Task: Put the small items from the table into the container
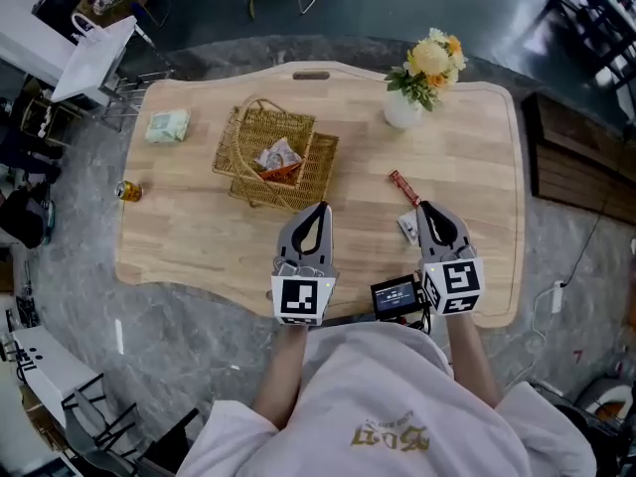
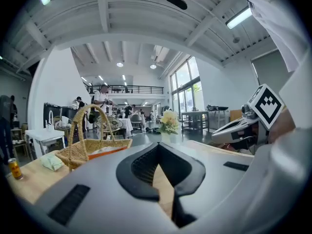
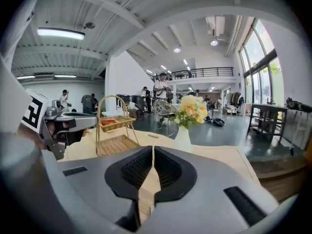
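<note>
I hold both grippers over the near edge of the table [image 1: 199, 246]. The left gripper [image 1: 320, 207] and the right gripper [image 1: 425, 207] are both clenched, with nothing between the jaws. The wood between the left gripper and the wicker basket [image 1: 248, 132] is bare. A can [image 1: 129, 191] stands close to the left edge, and a green packet [image 1: 167, 125] lies near the far left corner. A red stick [image 1: 403, 187] and a white sachet [image 1: 406, 228] lie just beside the right gripper's tip. The basket, in the middle of the table, holds some wrappers [image 1: 278, 159]. A flower vase [image 1: 402, 112] stands to the right of it.

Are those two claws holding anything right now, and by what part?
Nothing is held. The left gripper and the right gripper both have their jaws closed together with nothing between them, over the table.
</note>
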Tool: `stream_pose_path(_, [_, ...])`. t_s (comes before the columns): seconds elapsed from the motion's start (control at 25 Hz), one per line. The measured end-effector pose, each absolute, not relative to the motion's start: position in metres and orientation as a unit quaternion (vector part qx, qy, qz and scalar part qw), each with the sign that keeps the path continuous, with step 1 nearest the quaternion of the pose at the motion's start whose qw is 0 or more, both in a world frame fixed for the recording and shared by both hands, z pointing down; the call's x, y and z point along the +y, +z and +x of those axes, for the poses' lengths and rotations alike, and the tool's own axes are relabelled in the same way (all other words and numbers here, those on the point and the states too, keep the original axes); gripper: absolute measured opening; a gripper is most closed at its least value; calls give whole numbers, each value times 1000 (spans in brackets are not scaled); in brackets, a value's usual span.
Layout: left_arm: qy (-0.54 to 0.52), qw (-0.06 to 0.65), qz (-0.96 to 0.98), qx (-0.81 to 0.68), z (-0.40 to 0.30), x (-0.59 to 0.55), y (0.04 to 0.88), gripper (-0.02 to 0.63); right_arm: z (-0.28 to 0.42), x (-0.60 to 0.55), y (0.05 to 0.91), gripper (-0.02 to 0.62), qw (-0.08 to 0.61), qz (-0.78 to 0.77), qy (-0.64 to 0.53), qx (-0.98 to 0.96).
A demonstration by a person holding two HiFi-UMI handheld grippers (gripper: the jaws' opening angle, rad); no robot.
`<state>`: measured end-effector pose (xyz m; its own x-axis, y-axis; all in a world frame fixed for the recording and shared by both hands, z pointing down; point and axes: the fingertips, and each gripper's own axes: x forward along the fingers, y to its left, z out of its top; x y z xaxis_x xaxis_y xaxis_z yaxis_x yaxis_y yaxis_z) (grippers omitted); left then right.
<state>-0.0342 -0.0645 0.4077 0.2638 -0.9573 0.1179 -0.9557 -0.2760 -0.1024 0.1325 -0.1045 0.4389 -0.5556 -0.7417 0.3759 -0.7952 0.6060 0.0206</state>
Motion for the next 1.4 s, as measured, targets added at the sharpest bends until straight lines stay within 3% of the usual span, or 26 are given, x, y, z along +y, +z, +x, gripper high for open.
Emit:
stream_pose_path(0.36, [-112,-31,-833,541,6,-84,458,-6,165,-102,509,28,235,445,158,-850])
stream_pose_path(0.56, [-128,-58,-842,521,20,-87,488,-6,174,-83,579,152,315,408,206,-831])
stream_pose_path(0.76, [-139,-77,-849,504,30,-90,509,-6,189,-69,631,202,359,404,251,-803])
stream_pose_path(1.4, [-160,-127,-846,492,20,-94,559,-6,187,-83,673,201,433,393,235,-777])
